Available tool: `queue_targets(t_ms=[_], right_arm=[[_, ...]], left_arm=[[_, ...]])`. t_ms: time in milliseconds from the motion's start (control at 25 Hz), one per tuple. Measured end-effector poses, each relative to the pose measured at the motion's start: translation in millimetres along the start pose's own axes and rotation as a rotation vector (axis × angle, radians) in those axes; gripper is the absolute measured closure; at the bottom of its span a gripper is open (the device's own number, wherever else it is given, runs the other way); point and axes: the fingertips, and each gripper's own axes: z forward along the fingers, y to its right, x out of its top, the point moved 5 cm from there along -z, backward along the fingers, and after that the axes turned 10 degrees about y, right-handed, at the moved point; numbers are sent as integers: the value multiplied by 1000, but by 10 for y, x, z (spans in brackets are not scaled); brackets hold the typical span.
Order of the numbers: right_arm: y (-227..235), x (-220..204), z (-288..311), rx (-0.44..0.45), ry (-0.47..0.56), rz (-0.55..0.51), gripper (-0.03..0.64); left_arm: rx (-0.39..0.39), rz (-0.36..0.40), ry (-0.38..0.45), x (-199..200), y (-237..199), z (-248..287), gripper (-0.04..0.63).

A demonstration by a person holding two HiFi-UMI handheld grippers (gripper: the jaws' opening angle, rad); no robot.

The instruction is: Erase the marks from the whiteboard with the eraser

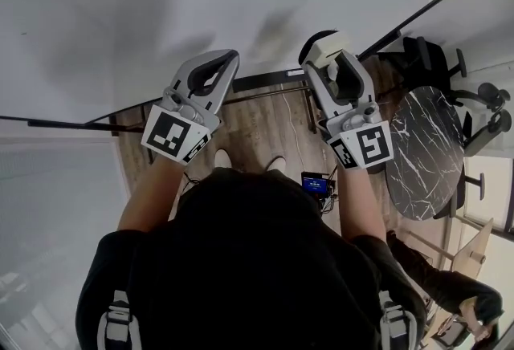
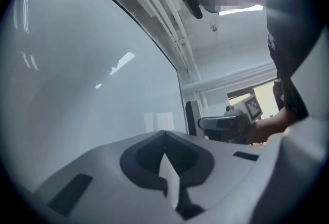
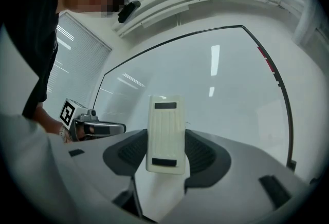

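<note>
Pale whiteboard [image 1: 144, 11] fills the background. Of the two grippers, the left gripper [image 2: 164, 134] has its jaws pressed together on nothing. The right gripper [image 3: 165, 152] clamps the one eraser [image 3: 165, 133] up before the board. Only the right gripper view shows the eraser's ribbed back.

A wooden floor [image 1: 257, 120] shows in the middle of the head view, and on it lie a thin white cable [image 1: 294, 132] and, lower and a little to the right, a small device with a blue screen [image 1: 316, 184]. At the right side of this view stands a round table with a dark marble top [image 1: 426, 152], with black office chairs [image 1: 438, 59] above it near the upper right. In the right gripper view, window blinds [image 3: 77, 58] hang at the left.
</note>
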Motion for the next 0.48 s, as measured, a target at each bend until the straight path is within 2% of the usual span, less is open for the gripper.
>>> queue_targets(t_ms=[240, 480], right_arm=[[-173, -176, -82, 34, -43, 11, 394], [-259, -302, -107, 32, -41, 39, 394]], left_arm=[[-45, -17, -27, -196, 160, -106, 591], [-62, -24, -45, -326, 235, -138, 591]])
